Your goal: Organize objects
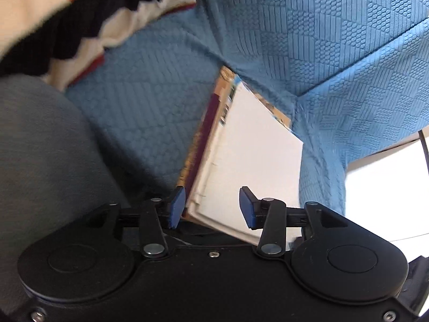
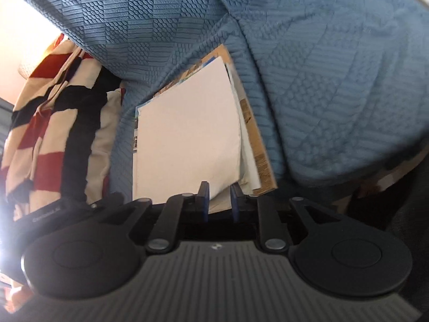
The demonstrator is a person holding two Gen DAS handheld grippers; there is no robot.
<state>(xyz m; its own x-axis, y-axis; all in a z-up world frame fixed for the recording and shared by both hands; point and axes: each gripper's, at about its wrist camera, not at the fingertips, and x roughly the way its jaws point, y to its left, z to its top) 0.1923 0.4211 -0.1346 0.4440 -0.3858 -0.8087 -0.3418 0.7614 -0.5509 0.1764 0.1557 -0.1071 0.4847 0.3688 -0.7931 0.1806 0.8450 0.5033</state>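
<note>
A stack of flat books and papers lies on the blue textured sofa, its far end pushed into the fold between the cushions. A white cover lies on top, with a brown board and a maroon spine beneath it. My left gripper is open, its blue pads astride the stack's near corner without pressing on it. In the right wrist view the same stack points away from me. My right gripper stands slightly open at the near edge, with the white sheet's corner showing in the narrow gap.
A red, black and cream striped cloth lies on the sofa beside the stack. Grey fabric fills the left of the left wrist view. A bright white surface shows beyond the sofa's edge.
</note>
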